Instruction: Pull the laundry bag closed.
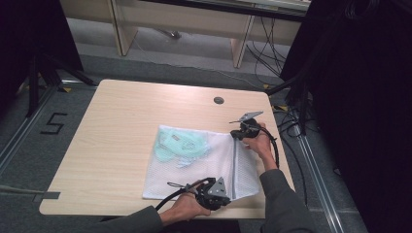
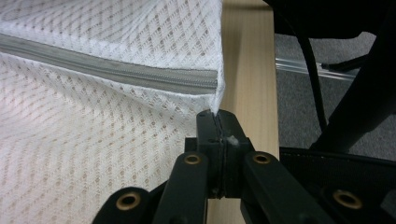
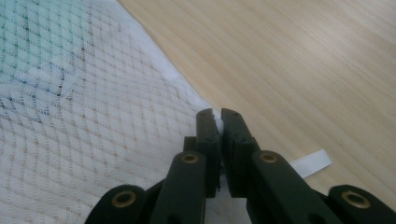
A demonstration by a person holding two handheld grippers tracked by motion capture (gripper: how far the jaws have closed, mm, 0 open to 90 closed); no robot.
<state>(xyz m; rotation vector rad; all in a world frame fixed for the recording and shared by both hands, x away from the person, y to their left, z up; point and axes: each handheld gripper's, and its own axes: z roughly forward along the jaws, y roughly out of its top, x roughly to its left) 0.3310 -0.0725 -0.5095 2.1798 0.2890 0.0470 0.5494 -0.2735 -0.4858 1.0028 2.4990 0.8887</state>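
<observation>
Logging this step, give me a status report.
Left gripper and right gripper each shut on a corner of the white mesh laundry bag. Zipper closed, mint garment inside. Nothing obstructing.

Light wood bench (image 1: 126,126) on grey floor (image 1: 194,53) — black curtains (image 1: 369,97) both sides, pale wooden furniture (image 1: 184,19) behind, floor marking "5" (image 1: 53,123).

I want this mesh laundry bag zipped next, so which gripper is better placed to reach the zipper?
Left, probably. The left gripper is shut on the mesh bag corner right where the grey zipper ends. The right gripper pinches the far corner.
</observation>
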